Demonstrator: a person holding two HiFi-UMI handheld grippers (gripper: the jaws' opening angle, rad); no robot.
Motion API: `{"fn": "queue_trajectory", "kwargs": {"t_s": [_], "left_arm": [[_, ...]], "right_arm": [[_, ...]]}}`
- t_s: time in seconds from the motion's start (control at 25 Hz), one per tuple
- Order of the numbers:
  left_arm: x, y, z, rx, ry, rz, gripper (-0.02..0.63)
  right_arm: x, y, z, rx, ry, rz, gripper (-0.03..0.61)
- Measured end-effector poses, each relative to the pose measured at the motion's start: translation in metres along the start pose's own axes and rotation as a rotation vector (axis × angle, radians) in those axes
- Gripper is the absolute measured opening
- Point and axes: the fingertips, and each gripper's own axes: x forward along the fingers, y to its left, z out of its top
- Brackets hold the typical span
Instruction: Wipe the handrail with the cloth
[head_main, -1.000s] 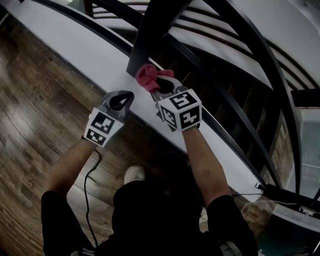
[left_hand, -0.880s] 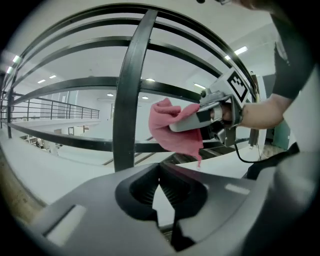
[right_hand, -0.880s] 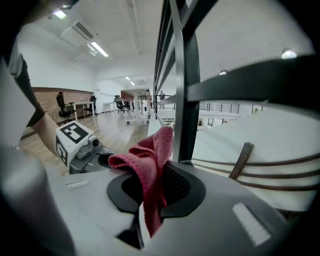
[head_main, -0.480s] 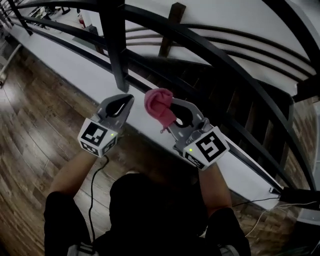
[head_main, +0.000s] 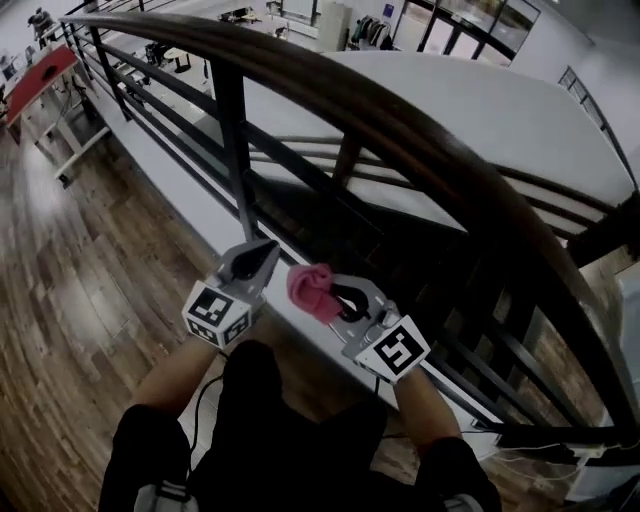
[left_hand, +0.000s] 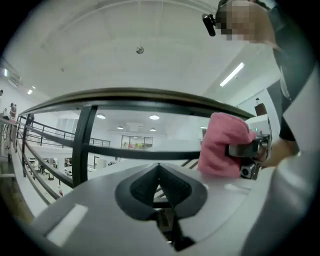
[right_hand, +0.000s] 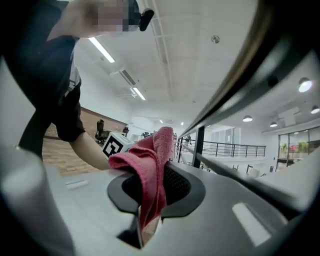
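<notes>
The right claw (head_main: 322, 294) is clamped on the pink cloth (head_main: 308, 288). In the right gripper view its two dark pads are pressed together with the cloth (right_hand: 150, 167) pinched between them. One fold stands up above the jaws and a tail hangs down through the slot below. The left claw (head_main: 262, 252) is closed too, with nothing in it (in its own view the pads (left_hand: 145, 186) meet at a thin seam). The two claws sit side by side, near each other but apart, both pointing at the railing. From the left gripper view the cloth (left_hand: 222, 145) shows as a bunched lump on the right claw's tip.

The cloth is not on the handrail (head_main: 400, 120). The dark, curved rail runs above both claws and the cloth is held below it, level with the thinner black bars. A black upright post (head_main: 232, 150) rises to the rail just to the left of the left claw, and it shows in both gripper views as well.

Each claw carries its marker cube (head_main: 216, 316) at the back, close to the person's forearms. A thin black cable (head_main: 197, 405) trails down from the left side. Below lie a wooden floor (head_main: 90, 260) and a white ledge (head_main: 180, 180) along the foot of the railing.
</notes>
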Motion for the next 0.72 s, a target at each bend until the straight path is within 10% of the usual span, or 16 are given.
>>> {"fn": "queue_trajectory", "kwargs": {"t_s": [0.28,0.44,0.72], "left_arm": [[-0.004,-0.079,0.080,0.058,0.023,-0.135,-0.002],[0.046,-0.095,0.068,0.097,0.024,-0.262,-0.002],[0.091,-0.211,0.124,0.099,-0.018,-0.559,-0.002]], "right_arm": [[-0.083,0.002,0.080,0.109,-0.119,-0.092,0.048],[-0.122,-0.048,0.054,0.148,-0.174,-0.202,0.048],[-0.263,-0.066,0.089,0.211,-0.194,-0.601,0.046]]}}
